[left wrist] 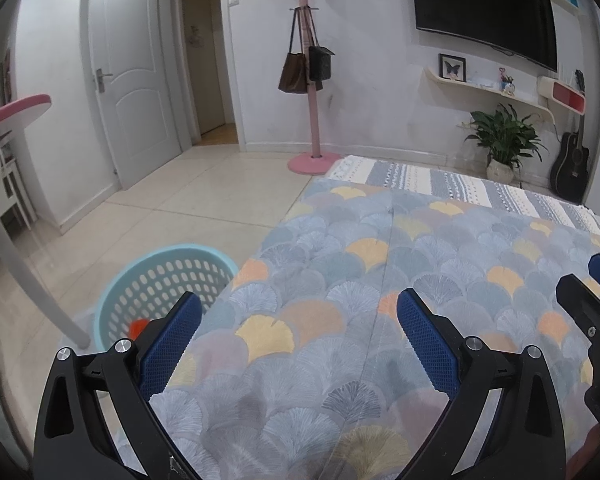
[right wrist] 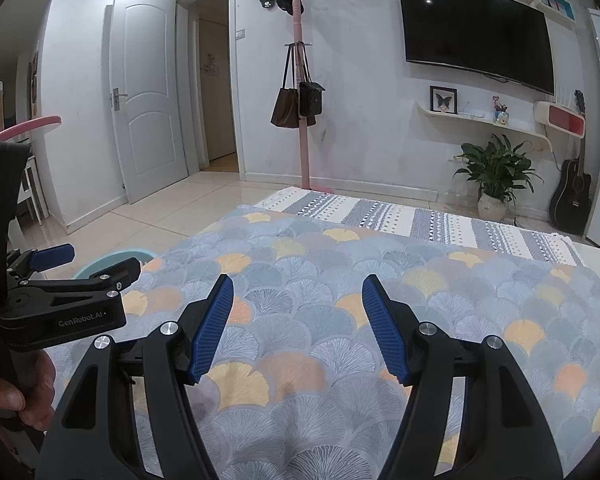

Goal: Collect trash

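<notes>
Trash shows only as a small orange-red piece (left wrist: pixel 139 326), half hidden behind my left finger, its shape too blurred to name. It lies at the bottom of the pale blue perforated basket (left wrist: pixel 162 280), which stands on the tiled floor (left wrist: pixel 204 196) just beside the bed's edge. My left gripper (left wrist: pixel 300 340) hangs with its jaws wide apart and nothing between them, above the fan-patterned bedspread (left wrist: pixel 380 280). My right gripper (right wrist: pixel 298 330) is also spread wide and empty over the same bedspread (right wrist: pixel 340 248), just beside the left one.
</notes>
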Tool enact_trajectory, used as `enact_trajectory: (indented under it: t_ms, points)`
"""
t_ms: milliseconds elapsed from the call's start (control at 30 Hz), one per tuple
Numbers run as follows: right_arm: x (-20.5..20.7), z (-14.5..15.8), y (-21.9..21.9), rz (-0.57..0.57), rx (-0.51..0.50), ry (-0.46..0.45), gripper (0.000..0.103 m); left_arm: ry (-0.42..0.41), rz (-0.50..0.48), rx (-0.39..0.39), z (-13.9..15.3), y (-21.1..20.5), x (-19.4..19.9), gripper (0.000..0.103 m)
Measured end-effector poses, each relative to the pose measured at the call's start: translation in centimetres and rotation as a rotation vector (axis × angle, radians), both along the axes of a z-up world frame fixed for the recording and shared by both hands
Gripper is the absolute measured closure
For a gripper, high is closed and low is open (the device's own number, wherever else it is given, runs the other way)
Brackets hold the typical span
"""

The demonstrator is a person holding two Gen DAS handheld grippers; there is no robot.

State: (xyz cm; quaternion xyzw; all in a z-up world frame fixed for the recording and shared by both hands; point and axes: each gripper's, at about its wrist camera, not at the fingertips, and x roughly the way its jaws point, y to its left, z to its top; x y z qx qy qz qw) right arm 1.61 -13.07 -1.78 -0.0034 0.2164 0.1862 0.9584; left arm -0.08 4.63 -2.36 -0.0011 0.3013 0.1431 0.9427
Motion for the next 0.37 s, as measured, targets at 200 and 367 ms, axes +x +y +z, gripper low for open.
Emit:
enact_trajectory:
  t_ms: [200,367]
  points:
    - [-0.11,-0.04,0.21,0.006,-0.013,-0.004,0.040,0.004,-0.018,-0.020,0.11,0.01,0.00,0.009]
    - [0.00,-0.04,0.13,0.001,-0.005,0.000,0.040,-0.003,-0.020,-0.025,0.23,0.14,-0.09,0.009]
